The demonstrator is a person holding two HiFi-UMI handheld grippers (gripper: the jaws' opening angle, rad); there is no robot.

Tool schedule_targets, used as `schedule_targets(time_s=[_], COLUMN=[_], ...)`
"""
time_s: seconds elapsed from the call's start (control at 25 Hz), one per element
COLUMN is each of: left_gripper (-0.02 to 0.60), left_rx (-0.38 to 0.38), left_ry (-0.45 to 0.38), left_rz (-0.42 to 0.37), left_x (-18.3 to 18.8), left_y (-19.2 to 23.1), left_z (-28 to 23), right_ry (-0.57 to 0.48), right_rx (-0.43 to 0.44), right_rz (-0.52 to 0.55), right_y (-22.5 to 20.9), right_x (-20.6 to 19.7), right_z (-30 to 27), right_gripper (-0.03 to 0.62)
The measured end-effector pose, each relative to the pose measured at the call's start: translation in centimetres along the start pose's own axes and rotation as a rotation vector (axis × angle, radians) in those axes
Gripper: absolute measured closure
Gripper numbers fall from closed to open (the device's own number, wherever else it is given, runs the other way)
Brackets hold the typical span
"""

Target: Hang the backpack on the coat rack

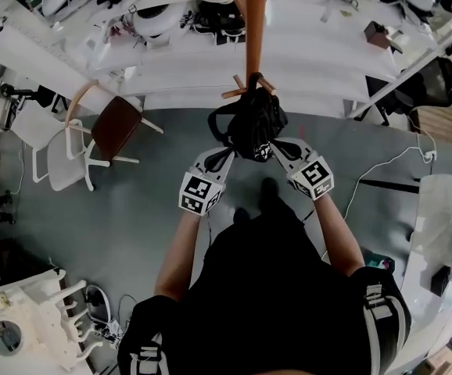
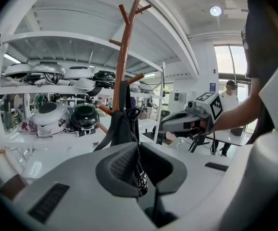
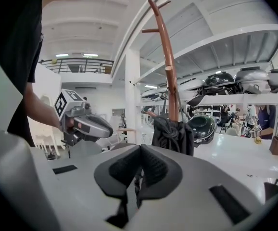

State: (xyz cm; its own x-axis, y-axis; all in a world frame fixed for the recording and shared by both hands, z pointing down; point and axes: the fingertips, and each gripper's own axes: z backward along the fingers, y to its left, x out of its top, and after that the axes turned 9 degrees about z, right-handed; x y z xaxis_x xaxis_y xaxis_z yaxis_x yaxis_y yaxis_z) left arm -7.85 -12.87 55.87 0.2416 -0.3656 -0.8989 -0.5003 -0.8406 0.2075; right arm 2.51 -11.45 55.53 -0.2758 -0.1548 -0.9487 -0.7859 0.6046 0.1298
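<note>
No word, number or brand readable anywhere. Left marker cube (image 1: 199, 194) on left hand-held gripper (image 1: 227, 155): black-and-white square code pattern only, no letters. Right marker cube (image 1: 313, 176) on right hand-held gripper (image 1: 277, 148): same kind of pattern, no letters. Backpack strap (image 2: 142, 181) between left jaws: small white print, too small and blurred to read.
</note>
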Motion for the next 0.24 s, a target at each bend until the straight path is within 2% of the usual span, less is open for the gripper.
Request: schedule_targets(time_s=[0.24], left_gripper=[0.546], left_rx=[-0.026], left_ry=[0.009], left_rz=[-0.013], left_x=[-2.6], left_y=[-1.0], left_z=[2.5], right_ry=[0.005], right_rx=[-0.025], right_rz=[0.014], right_y=[3.6], right_x=[-0.3], right_z=[0.6], right_gripper=[0.580])
